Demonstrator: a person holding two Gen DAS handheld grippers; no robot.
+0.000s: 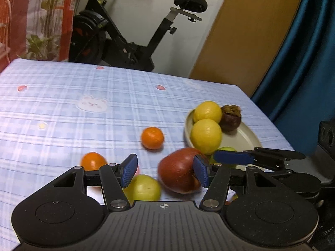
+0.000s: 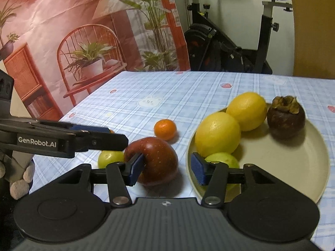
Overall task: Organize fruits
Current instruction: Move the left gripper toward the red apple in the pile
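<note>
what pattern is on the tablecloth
Light blue plaid tablecloth with small bunny and strawberry prints; clearest in the right wrist view.

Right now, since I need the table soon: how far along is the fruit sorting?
About halfway. Done: two lemons, a mangosteen and a green fruit sit on the plate. In hand: nothing; both hand-held grippers are open near the red apple. Left on the cloth: that apple, two oranges and another green fruit.

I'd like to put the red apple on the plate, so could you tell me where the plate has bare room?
The plate is bare on its right half, below the mangosteen. Its left side is crowded: two lemons and a green fruit sit together there. The red apple lies on the cloth left of the plate.
</note>
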